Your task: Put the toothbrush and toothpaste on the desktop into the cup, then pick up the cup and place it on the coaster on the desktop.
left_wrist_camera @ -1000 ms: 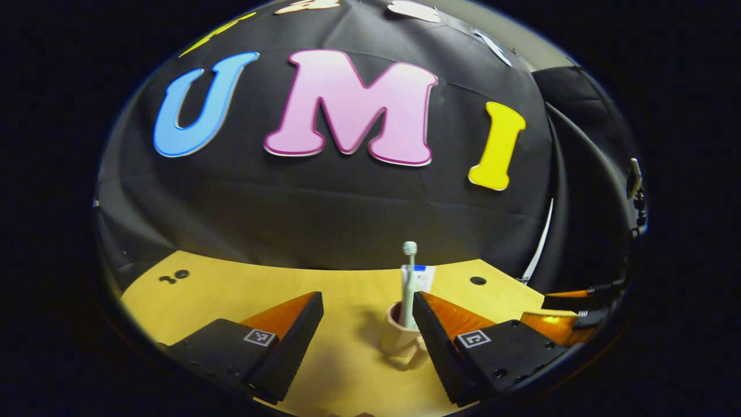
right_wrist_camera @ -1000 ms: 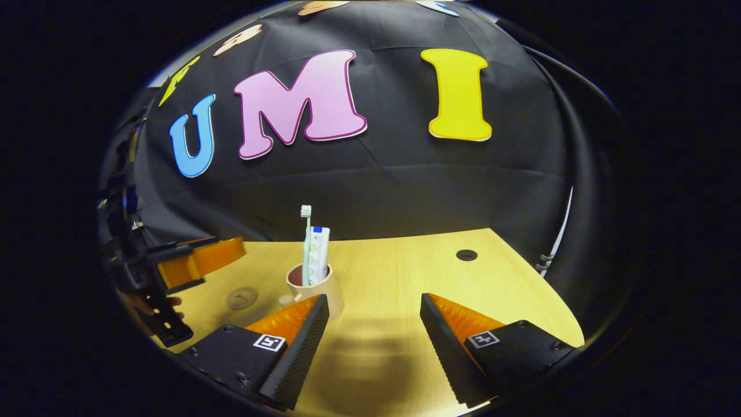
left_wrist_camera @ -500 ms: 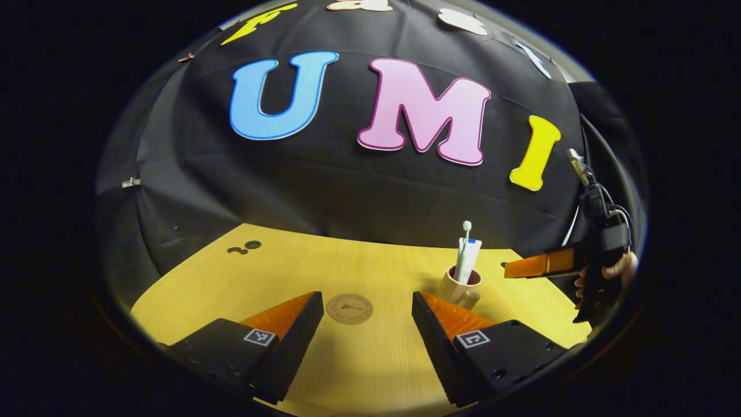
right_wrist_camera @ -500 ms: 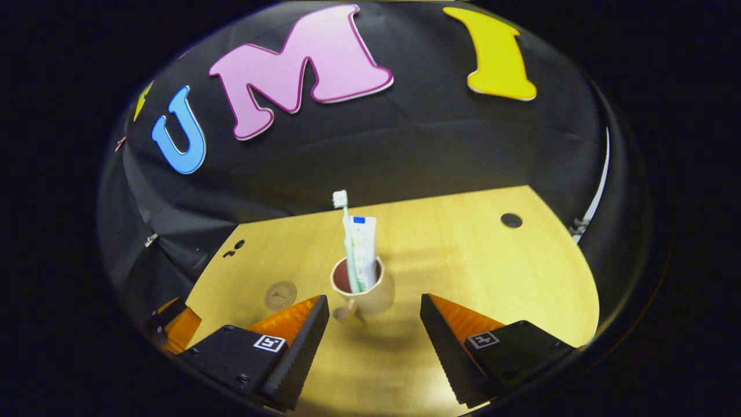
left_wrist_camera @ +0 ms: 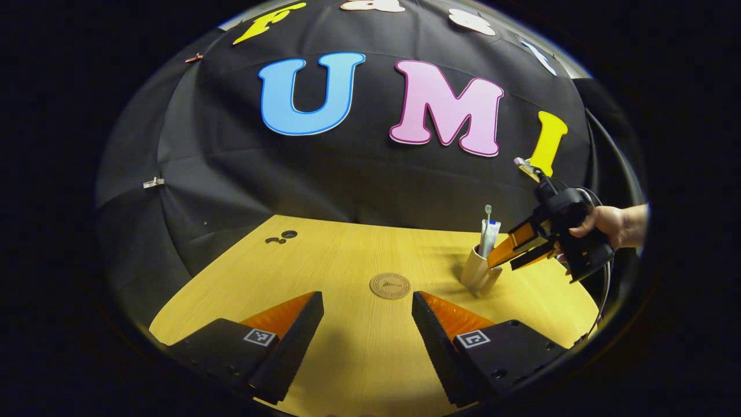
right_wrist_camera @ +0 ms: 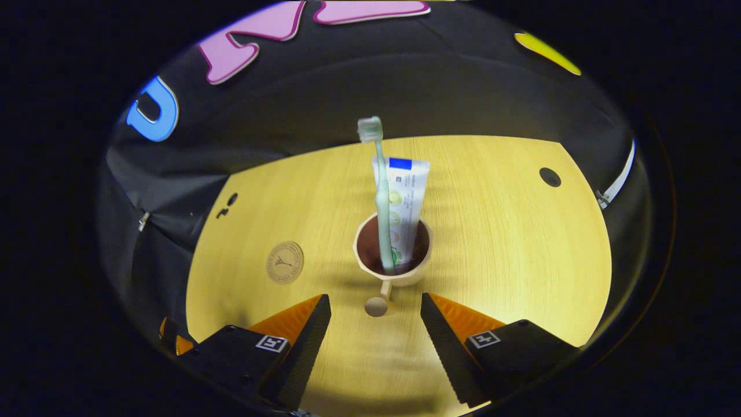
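Wooden desk (right_wrist_camera: pixel 492 243) spreads pale and yellow under everything, with the cup (right_wrist_camera: pixel 393 255) standing upright near its middle, the toothpaste (right_wrist_camera: pixel 405 202) and toothbrush (right_wrist_camera: pixel 379 191) already inside it. Both stand on end, long axes near vertical, the brush head at the top and leaning a touch off upright. The cup's small handle points toward the right gripper (right_wrist_camera: pixel 375 324), whose fingers are spread wide and hover just short of it, holding nothing. The left gripper (left_wrist_camera: pixel 367 324) is also spread and empty, set back, aimed roughly at the round coaster (left_wrist_camera: pixel 390 285), which lies near the cup but apart from it. The tall load probably makes the cup top-heavy; a pinch on the handle alone, or a knock from one finger, could tip it or spill the brush.
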`<state>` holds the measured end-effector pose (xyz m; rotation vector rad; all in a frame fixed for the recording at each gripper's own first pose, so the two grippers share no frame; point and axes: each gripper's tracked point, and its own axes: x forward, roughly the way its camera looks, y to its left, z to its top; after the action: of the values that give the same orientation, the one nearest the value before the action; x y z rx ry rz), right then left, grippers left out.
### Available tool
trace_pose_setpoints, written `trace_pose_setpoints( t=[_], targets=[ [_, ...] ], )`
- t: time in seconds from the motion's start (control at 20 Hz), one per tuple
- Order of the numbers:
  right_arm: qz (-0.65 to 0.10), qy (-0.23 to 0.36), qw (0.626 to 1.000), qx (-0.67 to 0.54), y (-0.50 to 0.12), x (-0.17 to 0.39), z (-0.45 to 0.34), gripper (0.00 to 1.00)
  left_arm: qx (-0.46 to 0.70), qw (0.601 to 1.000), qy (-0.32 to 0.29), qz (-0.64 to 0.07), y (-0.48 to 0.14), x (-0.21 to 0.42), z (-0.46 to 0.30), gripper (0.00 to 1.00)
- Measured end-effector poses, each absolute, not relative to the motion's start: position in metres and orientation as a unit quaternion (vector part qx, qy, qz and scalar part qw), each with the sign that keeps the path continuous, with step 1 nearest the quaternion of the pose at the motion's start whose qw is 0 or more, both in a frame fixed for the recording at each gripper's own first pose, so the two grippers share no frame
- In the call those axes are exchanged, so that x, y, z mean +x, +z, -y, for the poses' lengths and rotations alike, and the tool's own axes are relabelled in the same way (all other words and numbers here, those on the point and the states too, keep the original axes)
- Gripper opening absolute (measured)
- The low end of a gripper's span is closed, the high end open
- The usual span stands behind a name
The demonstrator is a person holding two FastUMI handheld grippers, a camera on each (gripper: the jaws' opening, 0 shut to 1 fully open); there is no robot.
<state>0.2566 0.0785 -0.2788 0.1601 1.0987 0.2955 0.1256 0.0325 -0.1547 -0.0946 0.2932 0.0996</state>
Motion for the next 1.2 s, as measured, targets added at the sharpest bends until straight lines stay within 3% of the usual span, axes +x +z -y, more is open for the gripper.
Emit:
trace_pose_setpoints(
  t=[0.5, 0.55, 0.6, 0.65, 0.75, 0.9, 1.05, 1.15, 1.2],
  targets=[
    [-0.615, 0.068, 0.778, 0.113, -0.336, 0.279, -0.091, 0.95, -0.038, 0.977, 0.059, -0.2, -0.188, 0.073, -0.051, 0.97],
    [-0.615, 0.059, 0.778, 0.109, -0.34, 0.283, -0.087, 0.87, -0.04, 0.977, 0.059, -0.203, -0.189, 0.071, -0.051, 0.97],
    [-0.614, 0.051, 0.78, 0.108, -0.344, 0.285, -0.086, 0.93, -0.044, 0.976, 0.058, -0.204, -0.19, 0.069, -0.049, 0.97],
    [-0.615, 0.043, 0.78, 0.11, -0.347, 0.287, -0.083, 0.94, -0.048, 0.976, 0.056, -0.203, -0.19, 0.069, -0.048, 0.97],
    [-0.626, 0.032, 0.771, 0.115, -0.353, 0.286, -0.08, 0.86, -0.053, 0.976, 0.053, -0.206, -0.192, 0.067, -0.044, 0.97],
    [-0.634, 0.027, 0.766, 0.101, -0.363, 0.283, -0.074, 0.68, -0.054, 0.976, 0.053, -0.206, -0.193, 0.067, -0.045, 0.97],
    [-0.638, 0.02, 0.762, 0.111, -0.365, 0.285, -0.075, 0.63, -0.059, 0.975, 0.052, -0.207, -0.192, 0.068, -0.044, 0.98],
    [-0.63, 0.021, 0.769, 0.11, -0.366, 0.293, -0.075, 0.39, -0.06, 0.975, 0.052, -0.208, -0.194, 0.067, -0.044, 0.98],
    [-0.622, 0.027, 0.775, 0.104, -0.366, 0.295, -0.073, 0.36, -0.06, 0.975, 0.052, -0.21, -0.197, 0.068, -0.043, 0.97]
  ],
)
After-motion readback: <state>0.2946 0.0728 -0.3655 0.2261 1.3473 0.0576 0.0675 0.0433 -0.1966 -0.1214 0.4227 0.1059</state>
